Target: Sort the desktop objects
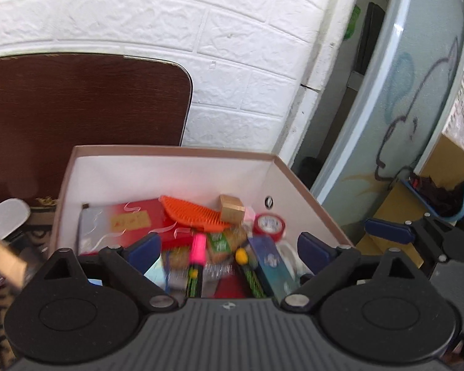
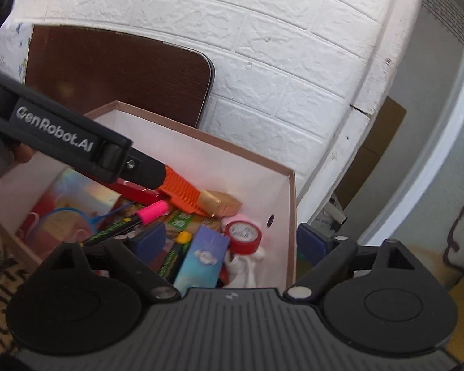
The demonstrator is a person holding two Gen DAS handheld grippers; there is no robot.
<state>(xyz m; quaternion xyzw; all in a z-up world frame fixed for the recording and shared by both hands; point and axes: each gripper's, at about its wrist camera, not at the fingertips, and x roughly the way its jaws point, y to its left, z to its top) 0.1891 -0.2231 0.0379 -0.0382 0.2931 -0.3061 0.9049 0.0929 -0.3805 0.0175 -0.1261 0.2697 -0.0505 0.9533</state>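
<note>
White brick wall behind, both grippers gape wide and empty over an open box [image 1: 297, 182] — left gripper [image 1: 229, 247] above the pink-capped marker [image 1: 198, 249], right gripper [image 2: 229, 241] near the blue carton [image 2: 202, 256]; farther in lie red tape roll [image 2: 243, 236] and orange comb [image 1: 191, 211].

A lived-in home room: white brick-pattern wall [image 1: 157, 21], dark wooden board [image 1: 77, 102], doodled glass door [image 1: 411, 92]

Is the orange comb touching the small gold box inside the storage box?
Touching. In the right wrist view the orange comb runs straight into the gold box, no gap showing between them.
</note>
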